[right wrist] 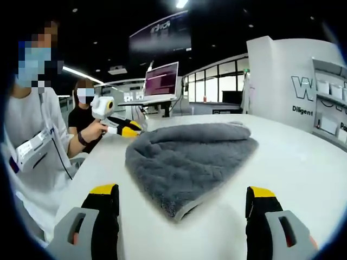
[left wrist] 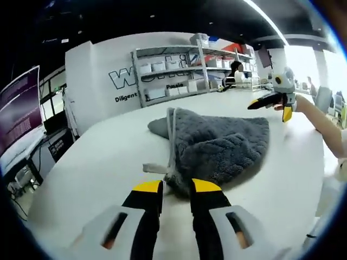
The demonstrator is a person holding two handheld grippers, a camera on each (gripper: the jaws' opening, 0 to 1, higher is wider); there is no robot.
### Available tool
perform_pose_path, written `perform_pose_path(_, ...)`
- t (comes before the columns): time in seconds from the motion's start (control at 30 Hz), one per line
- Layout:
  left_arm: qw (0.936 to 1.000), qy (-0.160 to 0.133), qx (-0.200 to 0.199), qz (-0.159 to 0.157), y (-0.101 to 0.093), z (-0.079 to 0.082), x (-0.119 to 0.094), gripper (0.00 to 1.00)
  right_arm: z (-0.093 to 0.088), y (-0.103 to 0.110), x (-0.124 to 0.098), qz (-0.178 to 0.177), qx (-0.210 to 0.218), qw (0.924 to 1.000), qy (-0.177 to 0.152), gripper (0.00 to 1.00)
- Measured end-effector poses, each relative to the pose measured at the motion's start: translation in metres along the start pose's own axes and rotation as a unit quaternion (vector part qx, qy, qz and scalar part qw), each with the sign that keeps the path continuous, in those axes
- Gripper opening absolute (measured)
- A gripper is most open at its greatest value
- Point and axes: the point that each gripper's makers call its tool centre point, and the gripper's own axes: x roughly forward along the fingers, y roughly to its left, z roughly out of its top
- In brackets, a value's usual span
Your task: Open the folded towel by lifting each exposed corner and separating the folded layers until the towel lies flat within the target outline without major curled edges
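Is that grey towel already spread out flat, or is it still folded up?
Still folded. The grey towel lies bunched on the white table, its layers doubled over and tapering to a corner near the right gripper.

Bare table (right wrist: 303, 162) all around towel (right wrist: 184, 162)

Right tongs (right wrist: 184, 203) wide open, jaws either side of the grey towel's (right wrist: 187, 160) near corner, not touching it. Towel lies folded on the white surface (right wrist: 295, 157). Left tongs (right wrist: 133, 129) at its far-left edge, held in a person's hand (right wrist: 93, 130).
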Motion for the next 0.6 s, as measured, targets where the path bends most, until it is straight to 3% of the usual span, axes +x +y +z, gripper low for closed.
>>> perform_pose_path(0.13,0.9978,-0.039,-0.040,-0.037,-0.001,0.018,-0.001,0.30,0.001,-0.001,0.000,0.001,0.003,1.0000,-0.005,0.99)
perform_pose_path(0.3,0.9937,-0.056,-0.052,-0.082,-0.001,0.033,0.003,0.37,0.002,-0.002,0.000,-0.002,0.004,0.9999,-0.010,0.99)
perform_pose_path(0.47,0.9824,-0.069,-0.088,-0.150,-0.012,0.040,0.004,0.42,0.003,-0.005,0.000,-0.005,0.011,0.9998,-0.018,0.99)
perform_pose_path(0.6,0.9747,-0.079,-0.107,-0.180,-0.016,0.043,0.005,0.53,0.004,-0.006,0.000,-0.007,0.014,0.9996,-0.022,0.99)
